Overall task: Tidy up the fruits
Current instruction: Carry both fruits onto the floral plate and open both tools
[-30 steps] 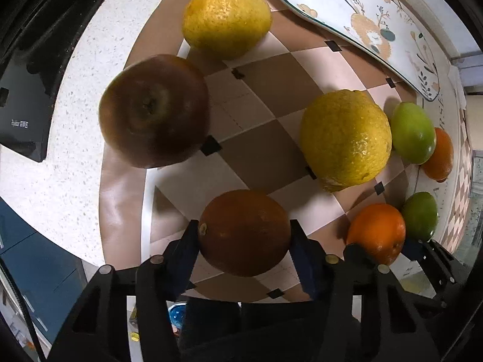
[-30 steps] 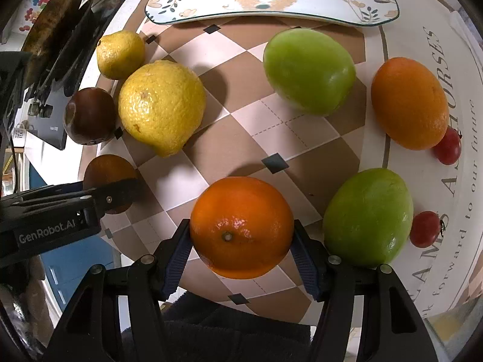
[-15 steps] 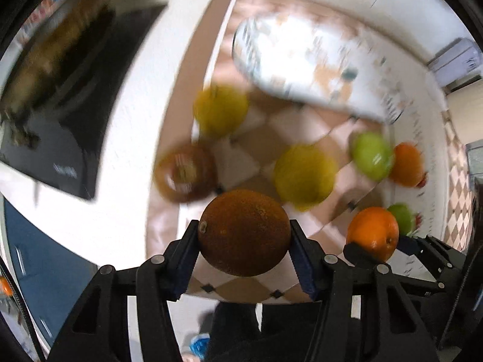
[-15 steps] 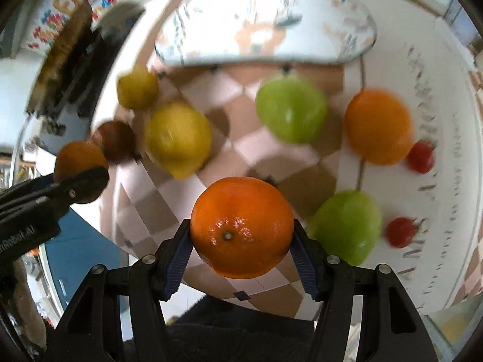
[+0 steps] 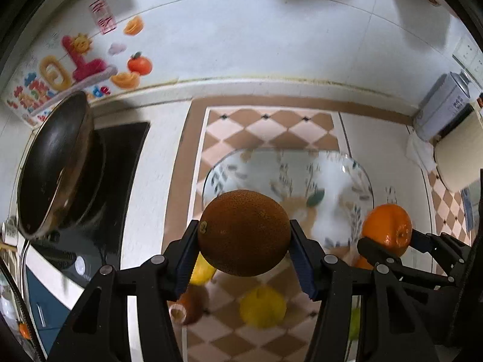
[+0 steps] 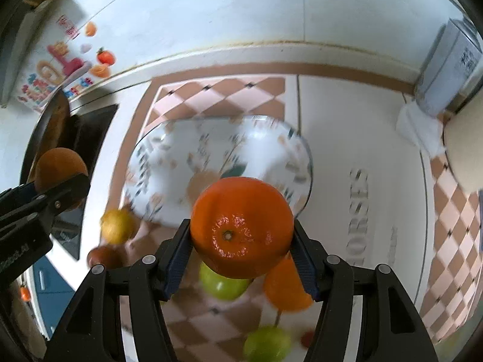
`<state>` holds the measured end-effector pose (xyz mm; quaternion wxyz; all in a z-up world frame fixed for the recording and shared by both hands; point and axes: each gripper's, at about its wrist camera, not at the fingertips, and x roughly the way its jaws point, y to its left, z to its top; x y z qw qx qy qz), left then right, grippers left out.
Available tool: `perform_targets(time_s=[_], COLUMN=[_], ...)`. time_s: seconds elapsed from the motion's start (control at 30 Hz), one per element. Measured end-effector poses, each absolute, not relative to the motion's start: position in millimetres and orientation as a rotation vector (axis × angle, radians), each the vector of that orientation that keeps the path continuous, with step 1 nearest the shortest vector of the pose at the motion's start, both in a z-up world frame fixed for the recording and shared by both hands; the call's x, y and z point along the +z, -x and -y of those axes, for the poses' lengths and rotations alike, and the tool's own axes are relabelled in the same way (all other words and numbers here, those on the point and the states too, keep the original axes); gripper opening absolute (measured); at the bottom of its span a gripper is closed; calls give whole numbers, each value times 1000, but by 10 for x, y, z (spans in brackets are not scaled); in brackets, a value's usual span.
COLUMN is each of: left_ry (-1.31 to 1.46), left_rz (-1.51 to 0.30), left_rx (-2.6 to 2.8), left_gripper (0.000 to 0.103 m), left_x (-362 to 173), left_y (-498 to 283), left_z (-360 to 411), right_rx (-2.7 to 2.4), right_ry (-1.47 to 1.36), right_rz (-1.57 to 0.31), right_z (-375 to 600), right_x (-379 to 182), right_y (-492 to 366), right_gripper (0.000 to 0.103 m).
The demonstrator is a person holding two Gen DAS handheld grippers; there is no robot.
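Note:
My left gripper (image 5: 244, 242) is shut on a dark brownish orange (image 5: 244, 232) and holds it in the air in front of the patterned plate (image 5: 332, 175). My right gripper (image 6: 241, 241) is shut on a bright orange (image 6: 241, 230), also raised before the plate (image 6: 169, 163). The right gripper with its orange shows in the left wrist view (image 5: 388, 232); the left one shows in the right wrist view (image 6: 59, 173). Below lie yellow lemons (image 5: 262, 306) (image 6: 117, 226), a dark apple (image 6: 104, 256), green fruits (image 6: 223, 285) (image 6: 267, 347) and another orange (image 6: 286, 289) on the checkered mat.
A black stove with a wok (image 5: 54, 163) is at the left. A metal canister (image 5: 443, 105) and a cream appliance (image 5: 462, 157) stand at the right by the tiled wall. A small red tomato (image 6: 308, 338) lies on the mat.
Both grippers have lifted their oranges up from the mat and tilted upward; the plate and back wall have come into view, the other fruits have dropped low in the views.

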<state>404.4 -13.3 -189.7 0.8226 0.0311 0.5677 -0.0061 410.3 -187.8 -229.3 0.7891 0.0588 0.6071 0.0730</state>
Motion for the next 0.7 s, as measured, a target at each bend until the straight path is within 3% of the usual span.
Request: perform_targets(time_s=[0.7], left_ry=[-65], left_rz=[-1292], left_rx=[32], left_gripper=[54], left_x=[-2614], left_y=[-5002], left_z=[253], right_rx=[150], right_ry=[-97], right_rz=[-1374], right_z=[1669], right_x=[-3172], right_y=[-5016], right_gripper=[65])
